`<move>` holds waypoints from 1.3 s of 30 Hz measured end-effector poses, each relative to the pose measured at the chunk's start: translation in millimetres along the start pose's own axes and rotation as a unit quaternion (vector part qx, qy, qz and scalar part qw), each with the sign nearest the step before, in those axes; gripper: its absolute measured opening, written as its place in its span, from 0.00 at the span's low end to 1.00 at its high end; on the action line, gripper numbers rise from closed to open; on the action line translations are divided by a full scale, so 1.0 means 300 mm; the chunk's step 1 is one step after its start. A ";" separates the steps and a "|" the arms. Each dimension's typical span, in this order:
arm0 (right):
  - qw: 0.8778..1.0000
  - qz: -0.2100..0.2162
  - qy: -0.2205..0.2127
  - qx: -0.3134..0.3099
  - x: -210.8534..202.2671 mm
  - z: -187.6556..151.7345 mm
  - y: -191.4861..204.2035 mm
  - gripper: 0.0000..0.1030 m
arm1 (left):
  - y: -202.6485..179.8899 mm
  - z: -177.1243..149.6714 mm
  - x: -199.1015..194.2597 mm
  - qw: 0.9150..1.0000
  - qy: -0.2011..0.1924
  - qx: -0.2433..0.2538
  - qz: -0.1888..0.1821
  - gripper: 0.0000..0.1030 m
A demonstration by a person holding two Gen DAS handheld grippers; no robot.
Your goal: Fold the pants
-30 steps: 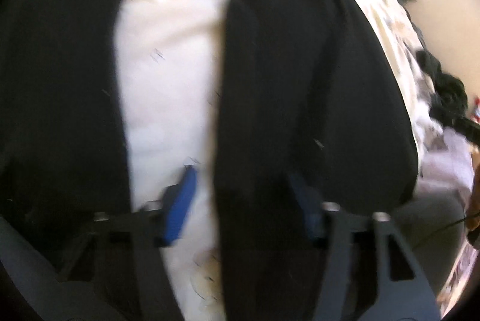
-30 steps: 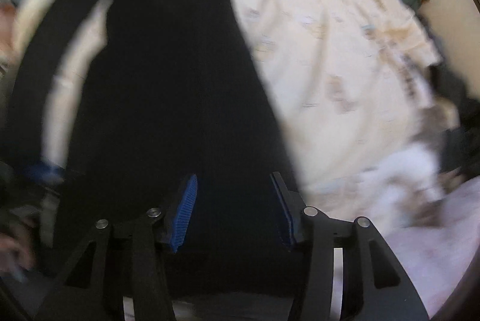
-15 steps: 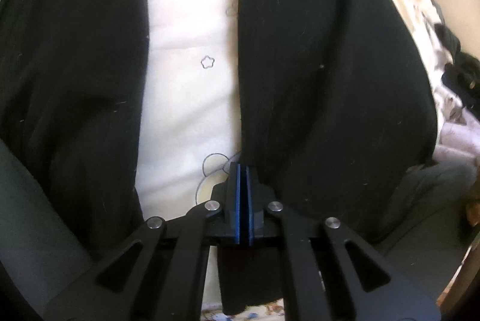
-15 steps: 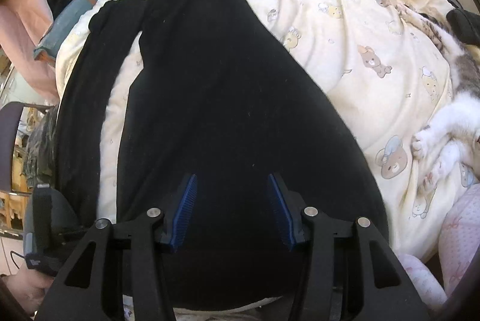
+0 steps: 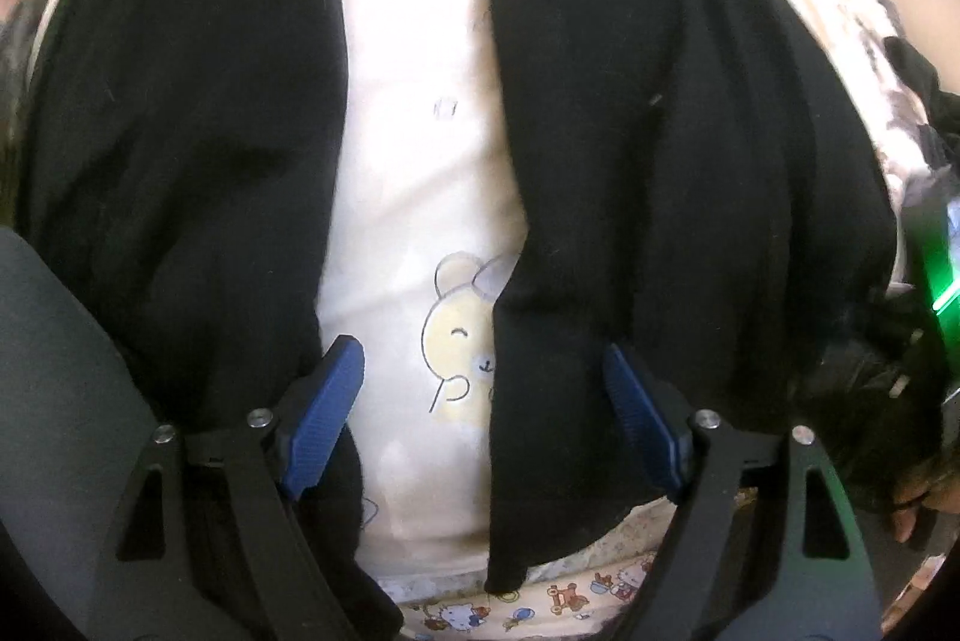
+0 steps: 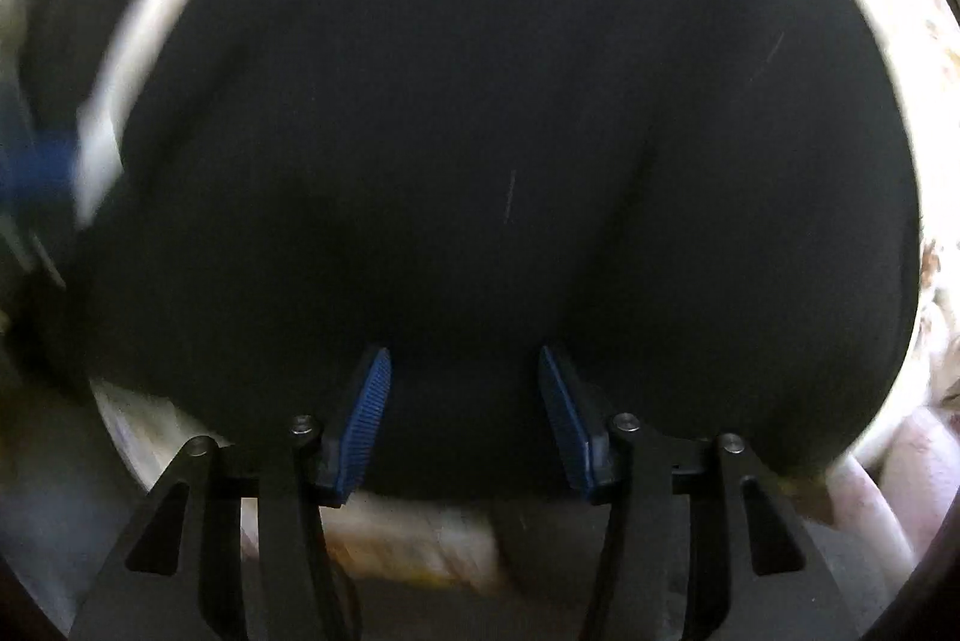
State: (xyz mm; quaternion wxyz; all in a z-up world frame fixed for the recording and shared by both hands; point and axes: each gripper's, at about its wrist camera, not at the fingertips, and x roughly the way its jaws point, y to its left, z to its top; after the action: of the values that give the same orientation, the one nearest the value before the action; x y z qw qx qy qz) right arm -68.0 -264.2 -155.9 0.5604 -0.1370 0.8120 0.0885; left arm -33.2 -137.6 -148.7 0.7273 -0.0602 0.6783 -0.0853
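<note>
On the bed, black pants (image 5: 660, 131) lie spread over a cream bear-print cover (image 5: 414, 113).
Left gripper (image 5: 480, 413) jaws are opening above one leg's edge, grasping nothing; right gripper (image 6: 462, 413) jaws stand released over the fabric.

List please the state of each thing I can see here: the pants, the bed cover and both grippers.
Pants: spread on the bed, legs apart, not folded.
Bed cover: showing between the two legs.
Left gripper: jaws opening, gripping nothing.
Right gripper: open above the black cloth, gripping nothing.
</note>
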 end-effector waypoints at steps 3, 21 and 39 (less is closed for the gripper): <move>0.999 0.020 0.027 0.000 -0.002 -0.028 -0.012 0.52 | -0.004 -0.013 -0.043 1.000 -0.018 0.011 0.005 0.77; 0.982 -0.003 -0.175 0.072 -0.129 0.269 0.004 0.86 | 0.038 0.077 -0.205 0.994 -0.096 0.024 0.049 0.78; 0.936 0.181 -0.272 0.130 -0.519 0.017 -0.025 0.88 | 0.129 0.134 -0.419 0.986 -0.161 0.009 0.039 0.83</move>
State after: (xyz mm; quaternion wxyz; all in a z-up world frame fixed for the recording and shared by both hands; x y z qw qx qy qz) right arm -8.9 -250.6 -12.3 0.7475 0.1153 0.6439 0.1156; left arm 0.2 -75.0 -30.9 0.8305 -0.0405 0.5531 -0.0523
